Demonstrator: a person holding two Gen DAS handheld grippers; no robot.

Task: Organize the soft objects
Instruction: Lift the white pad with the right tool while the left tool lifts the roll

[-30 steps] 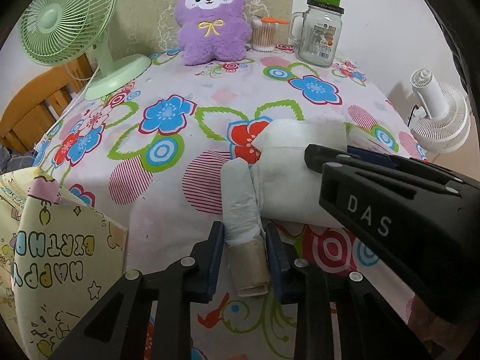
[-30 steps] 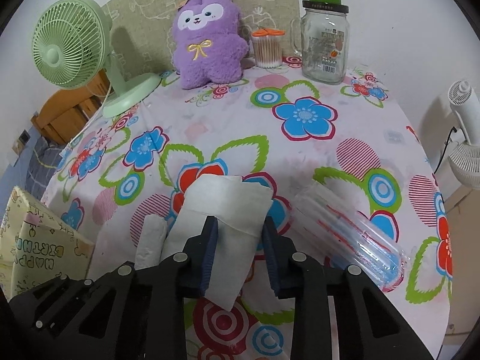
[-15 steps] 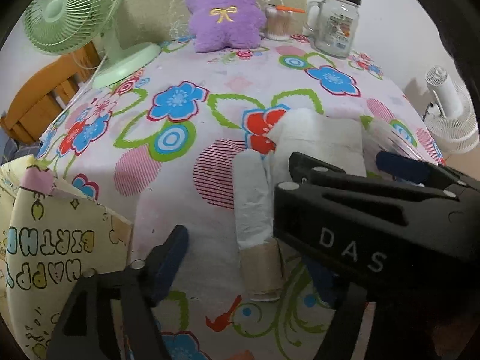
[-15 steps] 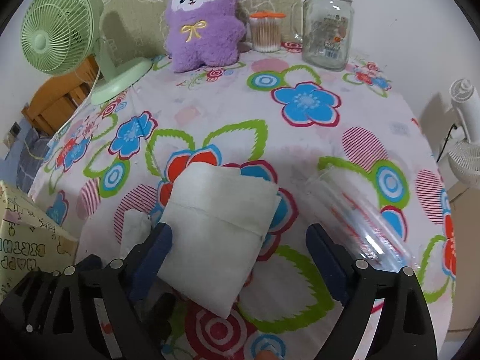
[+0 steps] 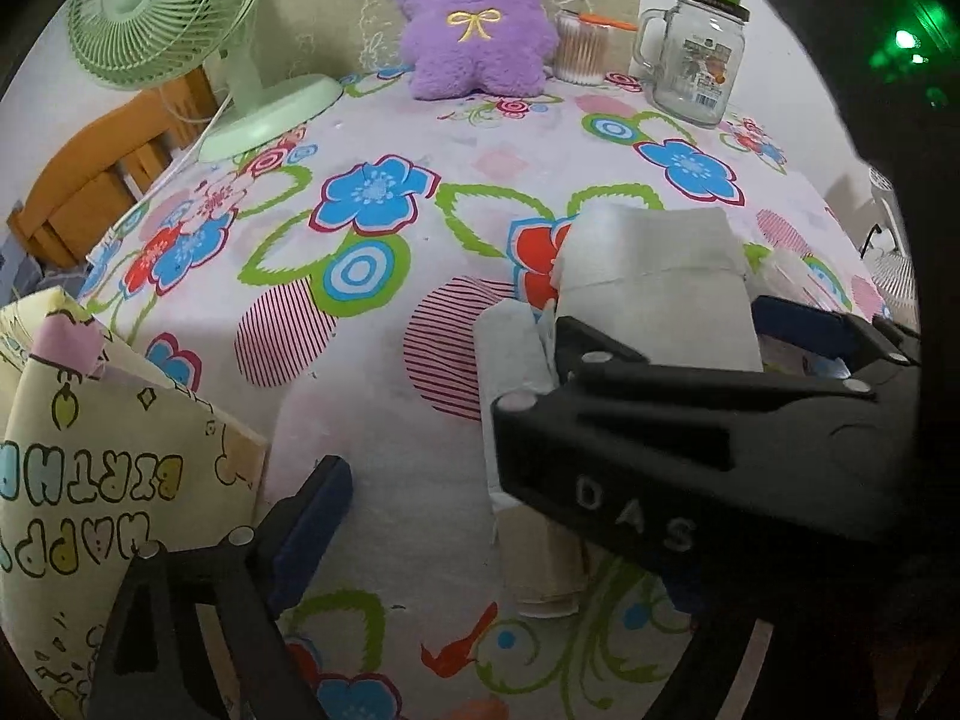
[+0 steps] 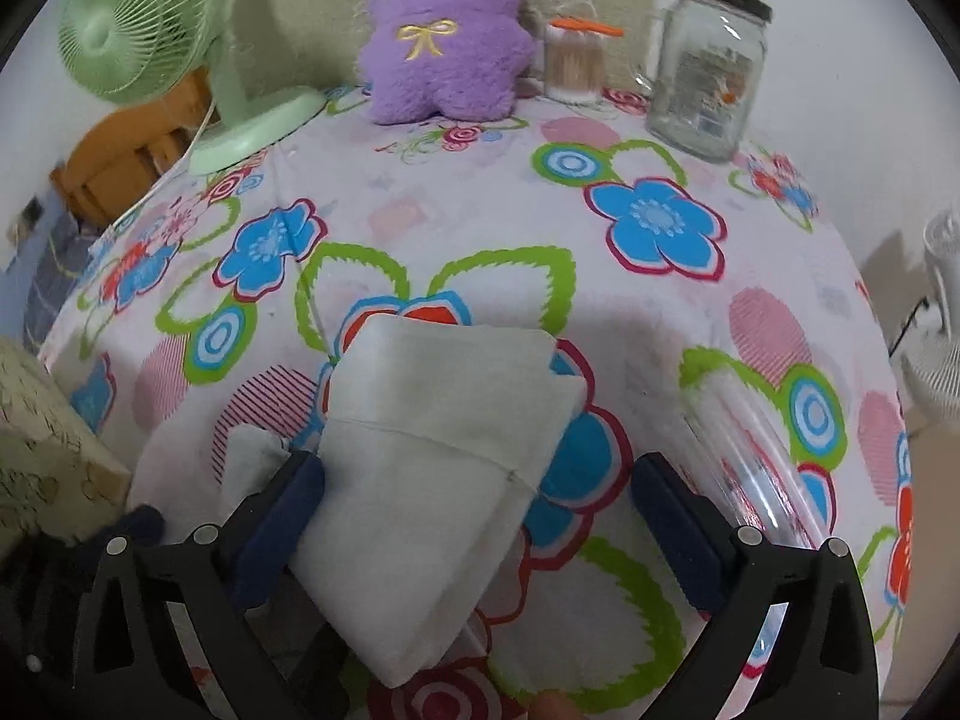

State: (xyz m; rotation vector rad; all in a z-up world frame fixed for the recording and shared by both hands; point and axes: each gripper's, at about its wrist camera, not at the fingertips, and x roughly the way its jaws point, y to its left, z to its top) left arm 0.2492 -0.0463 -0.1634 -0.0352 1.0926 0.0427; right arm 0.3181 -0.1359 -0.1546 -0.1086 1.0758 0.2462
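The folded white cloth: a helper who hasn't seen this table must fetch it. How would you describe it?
On the flower-print tablecloth, look at the near edge, opposite the purple plush toy. The folded white cloth lies flat there. It is broad and squarish with a stitched hem line, unlike the narrow rolled white bundle on one side and the clear plastic tube on the other.

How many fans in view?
2. The green desk fan stands at the table's far left corner, beside the purple plush. A white fan sits off the table at the right edge, only partly visible. Others may be hidden out of frame.
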